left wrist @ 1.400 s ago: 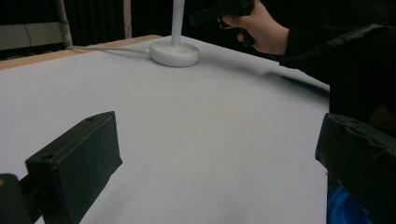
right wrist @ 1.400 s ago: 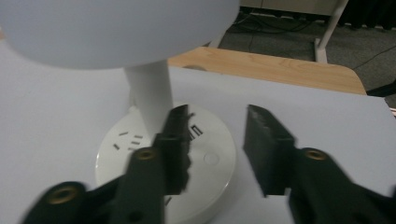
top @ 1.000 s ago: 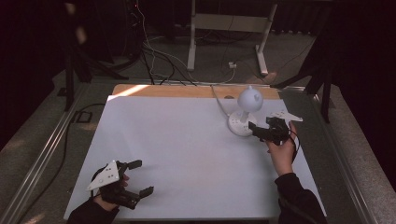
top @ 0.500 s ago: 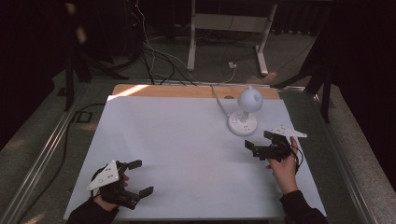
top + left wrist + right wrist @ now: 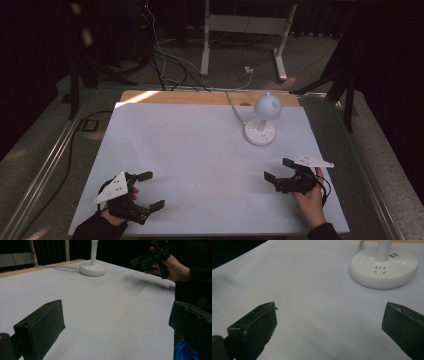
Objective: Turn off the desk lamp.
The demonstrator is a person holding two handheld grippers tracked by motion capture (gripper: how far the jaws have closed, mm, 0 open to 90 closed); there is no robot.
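1. The lamp is cut off by the top edge in both gripper views; its head is out of frame.
2. The person's forearms leave the high view's bottom edge.
3. Floor cables are too dark to trace.

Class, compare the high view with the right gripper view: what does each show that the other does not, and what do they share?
High view alone: the white desk lamp's round head, the left hand-held gripper with open jaws, the wooden table edge and floor cables.

Right gripper view alone: the small socket slots on the lamp's base, seen close.

Both: the lamp's round white base, the white table cover and the open, empty right hand-held gripper.
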